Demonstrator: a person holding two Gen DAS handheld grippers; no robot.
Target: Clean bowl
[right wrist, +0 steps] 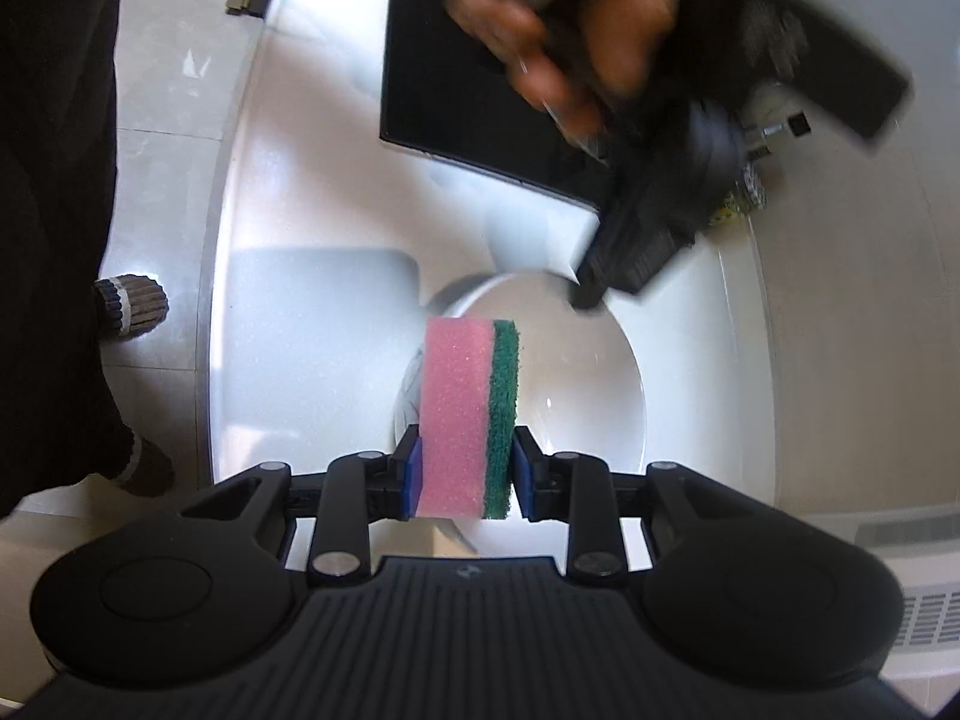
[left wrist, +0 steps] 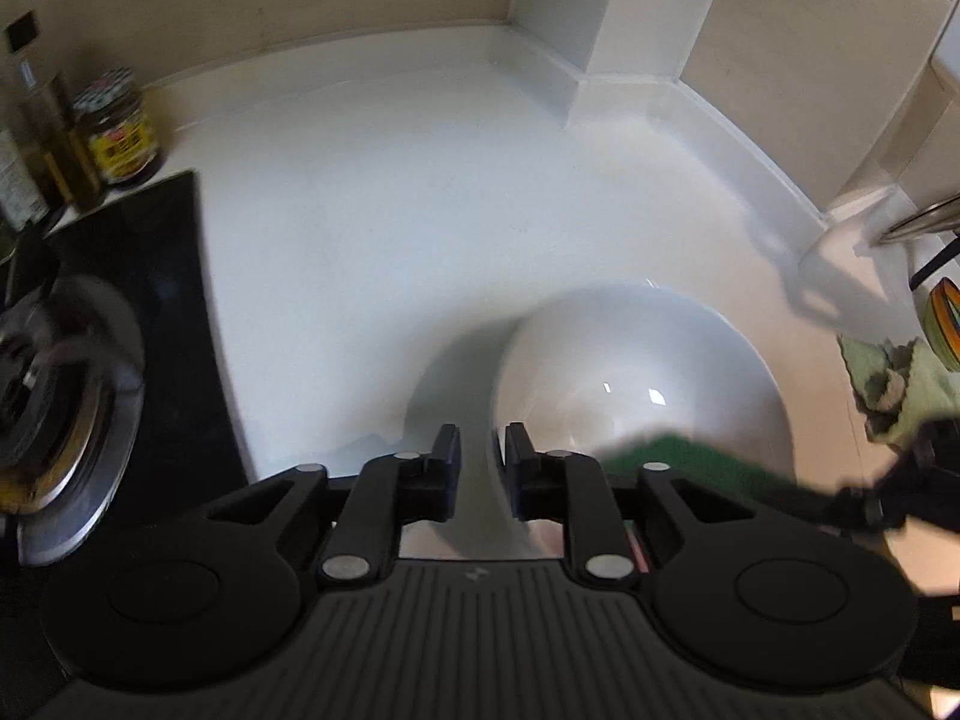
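1. Left wrist view: the left gripper (left wrist: 483, 450) points down at a white bench (left wrist: 372, 228). Its jaws stand a little apart with nothing gripped; the near rim of the bowl shows in the gap between them.
2. The white bowl (left wrist: 648, 372) rests on the bench just ahead and to the right of the jaws.
3. A green sponge (left wrist: 690, 462) edge reaches over the bowl's near right side, blurred.
4. At the left lie a black hob (left wrist: 174, 324), a burner (left wrist: 66, 408) and a jar (left wrist: 120, 132); a green cloth (left wrist: 900, 384) lies at the right.
5. Right wrist view: the right gripper (right wrist: 465, 468) has its jaws closed on the sponge (right wrist: 468, 414), pink with a green scouring side, held upright on its edge.
6. The sponge stands over the bowl's (right wrist: 588, 390) near rim.
7. A hand (right wrist: 576, 42) holds the left gripper (right wrist: 618, 264), blurred, at the bowl's far rim.
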